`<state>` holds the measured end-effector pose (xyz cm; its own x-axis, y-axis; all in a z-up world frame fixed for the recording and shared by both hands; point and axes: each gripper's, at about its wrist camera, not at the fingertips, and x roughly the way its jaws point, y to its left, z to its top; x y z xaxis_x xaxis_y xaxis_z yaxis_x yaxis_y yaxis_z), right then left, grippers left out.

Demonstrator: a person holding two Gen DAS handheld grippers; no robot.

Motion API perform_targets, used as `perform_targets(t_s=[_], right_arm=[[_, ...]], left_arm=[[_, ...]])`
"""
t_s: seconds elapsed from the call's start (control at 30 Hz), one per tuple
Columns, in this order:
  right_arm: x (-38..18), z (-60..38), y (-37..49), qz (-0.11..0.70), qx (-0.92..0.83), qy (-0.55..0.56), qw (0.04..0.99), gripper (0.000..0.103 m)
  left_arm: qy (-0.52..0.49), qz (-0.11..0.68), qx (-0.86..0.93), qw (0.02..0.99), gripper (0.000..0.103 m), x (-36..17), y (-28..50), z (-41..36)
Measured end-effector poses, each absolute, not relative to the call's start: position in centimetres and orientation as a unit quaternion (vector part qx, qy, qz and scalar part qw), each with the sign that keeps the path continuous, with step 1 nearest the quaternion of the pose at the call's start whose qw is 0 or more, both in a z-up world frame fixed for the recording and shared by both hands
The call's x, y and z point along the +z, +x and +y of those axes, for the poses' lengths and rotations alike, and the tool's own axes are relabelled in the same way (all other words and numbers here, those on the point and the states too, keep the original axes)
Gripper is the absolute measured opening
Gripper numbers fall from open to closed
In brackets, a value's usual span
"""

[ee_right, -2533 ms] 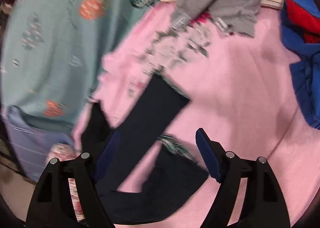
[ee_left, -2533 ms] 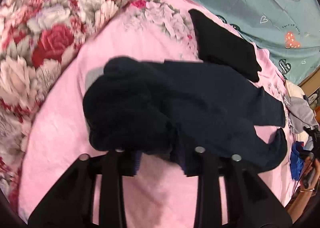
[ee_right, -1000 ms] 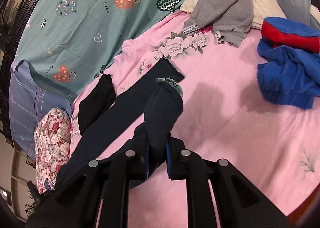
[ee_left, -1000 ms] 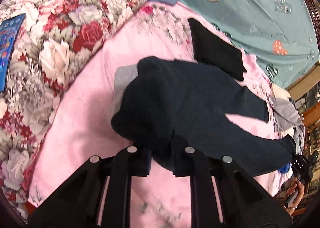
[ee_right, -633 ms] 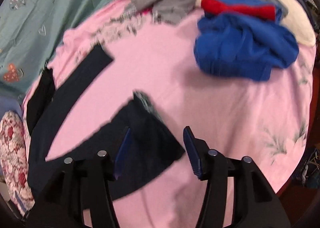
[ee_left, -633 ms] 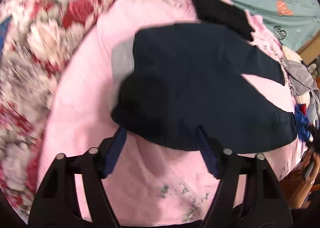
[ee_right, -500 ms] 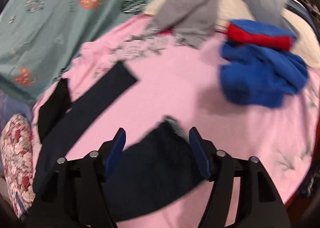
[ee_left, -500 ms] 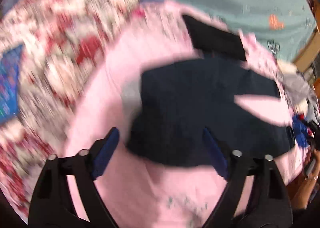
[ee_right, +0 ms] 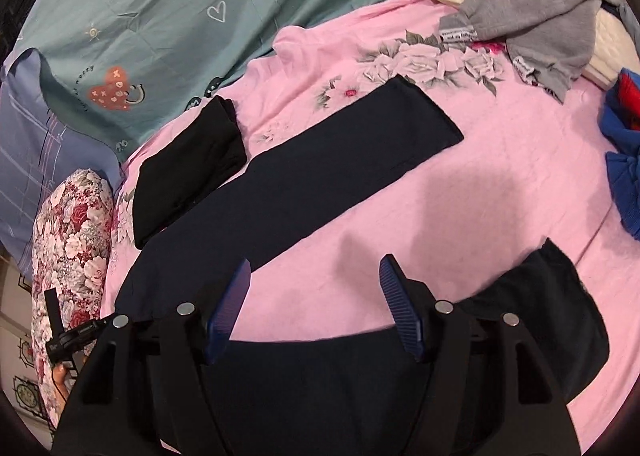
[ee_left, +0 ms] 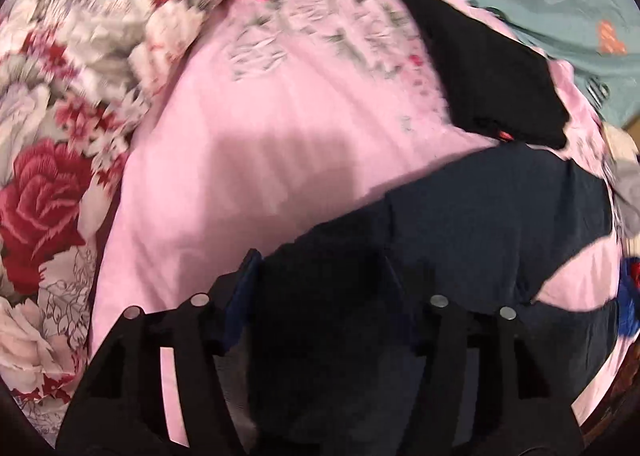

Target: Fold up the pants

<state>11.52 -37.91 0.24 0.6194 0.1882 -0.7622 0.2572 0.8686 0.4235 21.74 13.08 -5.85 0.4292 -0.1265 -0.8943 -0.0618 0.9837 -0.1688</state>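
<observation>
Navy pants (ee_right: 304, 184) lie on the pink sheet (ee_right: 500, 184); right hand-held gripper (ee_right: 316, 296) released, left hand-held gripper (ee_left: 320, 288) closing, grip unclear.

- Left wrist view: we look steeply down past the left gripper (ee_left: 320, 276), close over the navy pants (ee_left: 460, 224) on the pink bedsheet (ee_left: 248, 160); blurred.
- Right wrist view: we look down past the right gripper (ee_right: 314, 288), higher and wider.
- Both views share the pants, sheet and black folded garment (ee_left: 488, 68) (ee_right: 188, 168).
</observation>
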Motion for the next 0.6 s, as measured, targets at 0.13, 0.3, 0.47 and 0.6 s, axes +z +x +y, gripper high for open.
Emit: perform_targets(t_s=[0.13, 0.3, 0.47, 0.6], right_arm=[[-0.6, -37.5, 12.4, 0.444, -0.017, 0.259, 0.857, 0.068], [-0.7, -35.4, 14.1, 0.452, 0.018, 0.251, 0.856, 0.068], [-0.2, -29.5, 16.9, 0.481, 0.129, 0.227, 0.837, 0.071], [-0.4, -23.5, 18.6, 0.511, 0.207, 0.203, 0.809, 0.083]], left_arm=[[-0.029, 0.498, -0.037, 0.866, 0.024, -4.5, 18.7, 10.9], [-0.010, 0.414, -0.136, 0.900, 0.015, 0.7, 11.4, 7.4], [-0.019, 0.454, -0.216, 0.864, 0.015, -0.9, 8.6, 3.7], [-0.026, 0.488, -0.232, 0.841, 0.015, -3.7, 8.7, 2.0]])
